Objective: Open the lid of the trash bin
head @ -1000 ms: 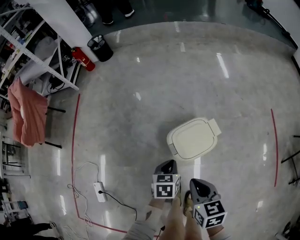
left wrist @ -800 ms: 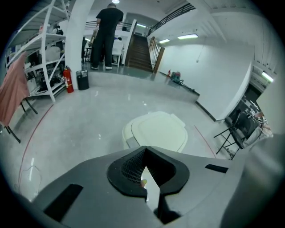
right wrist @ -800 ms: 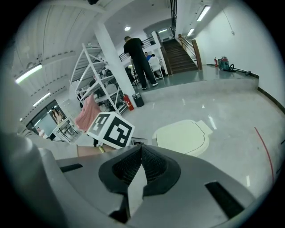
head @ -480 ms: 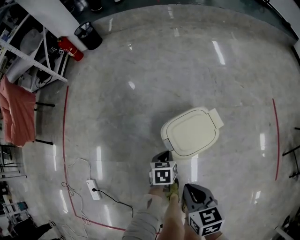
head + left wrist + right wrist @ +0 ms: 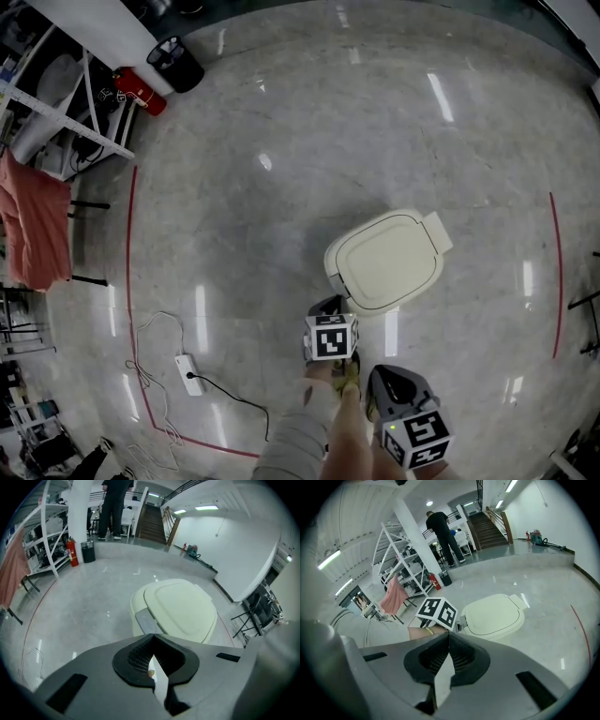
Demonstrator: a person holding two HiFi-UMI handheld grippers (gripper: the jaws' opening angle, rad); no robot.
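A cream trash bin [image 5: 386,260] stands on the floor with its lid down; a grey latch [image 5: 146,620] sits at its near edge. My left gripper [image 5: 327,307] is shut and empty, with its tips just short of that near edge and the bin [image 5: 180,609] straight ahead. My right gripper [image 5: 392,382] hangs further back and to the right, also shut with nothing in it. In the right gripper view, the left gripper's marker cube [image 5: 437,612] sits beside the bin [image 5: 493,616]. Both pairs of jaws meet at their tips [image 5: 152,641] [image 5: 449,637].
A white power strip [image 5: 188,374] with cables lies on the floor to the left, inside a red tape line [image 5: 128,281]. A shelving rack [image 5: 56,103], pink cloth [image 5: 33,225], red extinguisher [image 5: 141,92] and black basket [image 5: 175,64] stand far left. A person [image 5: 440,531] stands by the rack.
Both grippers have come forward towards the bin, and the left one now sits close to its near edge. The lid is still down.
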